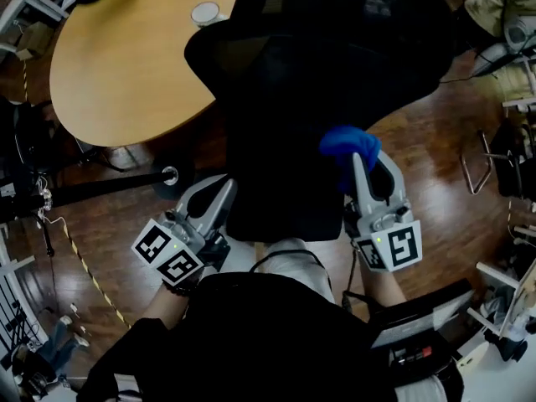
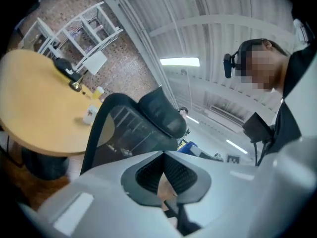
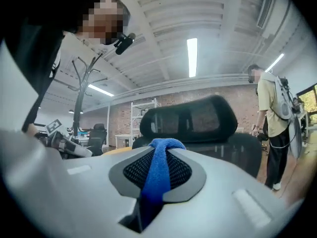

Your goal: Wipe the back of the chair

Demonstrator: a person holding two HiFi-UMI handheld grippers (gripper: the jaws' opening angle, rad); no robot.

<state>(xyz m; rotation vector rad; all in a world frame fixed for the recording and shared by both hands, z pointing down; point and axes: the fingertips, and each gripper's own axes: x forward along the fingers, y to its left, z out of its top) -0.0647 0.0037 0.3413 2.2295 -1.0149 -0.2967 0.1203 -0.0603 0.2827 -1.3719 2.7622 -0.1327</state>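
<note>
The black office chair (image 1: pixel 310 82) stands just ahead of me, its mesh back (image 2: pixel 124 133) and headrest (image 3: pixel 190 114) facing the grippers. My right gripper (image 1: pixel 360 164) is shut on a blue cloth (image 1: pixel 347 143), which bunches over its tips by the right side of the chair back. In the right gripper view the blue cloth (image 3: pixel 159 170) runs down between the jaws. My left gripper (image 1: pixel 226 189) is held at the lower left edge of the chair back. It is shut, tips together (image 2: pixel 163 153), with nothing between them.
A round wooden table (image 1: pixel 126 65) with a white cup (image 1: pixel 205 12) stands left of and behind the chair. Another person (image 3: pixel 275 118) stands to the right. A black stand base (image 1: pixel 167 176) and cables lie on the wooden floor at left, with equipment at right.
</note>
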